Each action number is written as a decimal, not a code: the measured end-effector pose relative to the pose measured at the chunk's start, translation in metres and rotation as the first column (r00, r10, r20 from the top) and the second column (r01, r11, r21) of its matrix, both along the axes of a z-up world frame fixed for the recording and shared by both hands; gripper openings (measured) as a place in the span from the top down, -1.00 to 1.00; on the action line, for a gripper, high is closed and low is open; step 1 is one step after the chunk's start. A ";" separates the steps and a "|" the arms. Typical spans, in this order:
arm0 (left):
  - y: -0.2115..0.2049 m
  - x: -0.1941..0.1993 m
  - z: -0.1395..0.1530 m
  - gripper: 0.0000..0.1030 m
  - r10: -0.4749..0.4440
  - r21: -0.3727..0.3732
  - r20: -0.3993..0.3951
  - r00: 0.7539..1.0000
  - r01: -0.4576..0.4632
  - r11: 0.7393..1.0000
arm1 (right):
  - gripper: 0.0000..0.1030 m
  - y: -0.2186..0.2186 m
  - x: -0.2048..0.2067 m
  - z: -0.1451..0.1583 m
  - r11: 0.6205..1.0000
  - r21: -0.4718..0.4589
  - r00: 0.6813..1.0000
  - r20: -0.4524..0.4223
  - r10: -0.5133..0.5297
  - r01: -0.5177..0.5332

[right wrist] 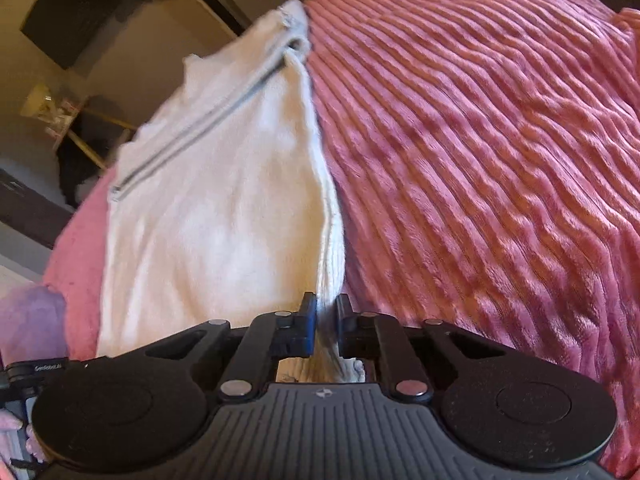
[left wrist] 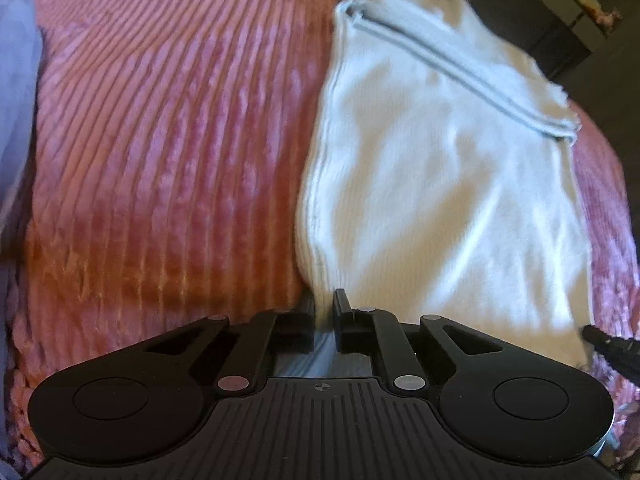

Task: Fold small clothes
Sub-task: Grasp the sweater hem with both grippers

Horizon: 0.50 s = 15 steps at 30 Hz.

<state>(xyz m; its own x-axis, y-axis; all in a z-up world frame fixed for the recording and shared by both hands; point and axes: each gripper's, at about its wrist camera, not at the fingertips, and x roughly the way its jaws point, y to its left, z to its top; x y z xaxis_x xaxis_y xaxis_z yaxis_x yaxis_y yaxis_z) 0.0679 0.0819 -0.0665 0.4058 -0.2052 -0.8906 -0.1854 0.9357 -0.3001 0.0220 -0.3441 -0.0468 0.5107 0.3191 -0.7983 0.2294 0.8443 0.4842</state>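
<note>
Left claw [left wrist: 324,316]: at 6 o'clock of the left wrist view, fingers drawn together and clamped on the near hem of the white garment [left wrist: 440,168], a fold of cloth pinched between the pads.

Right claw [right wrist: 326,316]: at 6 o'clock of the right wrist view, fingers drawn together and clamped on another near corner of the same garment [right wrist: 208,216], bunched cloth showing between the pads.

Garment: white, soft and fuzzy, with a ribbed side edge and a grey double stripe across its far end. In the left view it runs from the claw toward 1 o'clock; in the right view from the claw toward 11 o'clock. It lies on the bed, its near edge gathered into both claws.

Writing: small pale lettering on a black part [right wrist: 48,368] at 8 o'clock in the right view, too blurred to read. A small round emblem sits on each claw body; no words legible.

Surface: a pink ribbed plush blanket [left wrist: 160,140] covers the bed and fills most of both views.

Room: dim. Dark furniture [left wrist: 532,20] at 1 o'clock in the left view; a dark panel [right wrist: 80,12] against a brownish wall at 10 o'clock in the right view. Pale lilac cloth [left wrist: 16,80] at 9 o'clock in the left view.

Containers: none can be made out.
</note>
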 end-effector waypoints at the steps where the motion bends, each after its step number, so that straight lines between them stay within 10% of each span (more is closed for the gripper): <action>1: 0.001 -0.002 0.004 0.78 -0.002 -0.019 0.018 1.000 0.003 1.000 | 0.81 -0.001 -0.001 0.001 1.000 0.006 1.000 0.008 0.003 -0.003; 11: -0.002 -0.001 -0.003 0.75 -0.050 -0.047 -0.032 0.998 0.049 0.998 | 0.67 -0.002 0.002 -0.007 0.997 0.018 0.997 -0.037 0.070 -0.070; 15: -0.006 -0.003 -0.008 0.41 -0.081 -0.049 -0.050 0.995 0.079 0.996 | 0.54 0.000 0.001 -0.010 0.993 0.000 0.992 -0.055 0.114 -0.114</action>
<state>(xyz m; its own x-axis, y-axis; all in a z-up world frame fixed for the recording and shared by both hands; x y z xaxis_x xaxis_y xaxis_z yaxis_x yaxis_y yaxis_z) 0.0653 0.0763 -0.0744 0.3403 -0.2770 -0.8986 -0.1268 0.9334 -0.3357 0.0232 -0.3442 -0.0563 0.4262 0.3706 -0.8252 0.1575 0.8679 0.4711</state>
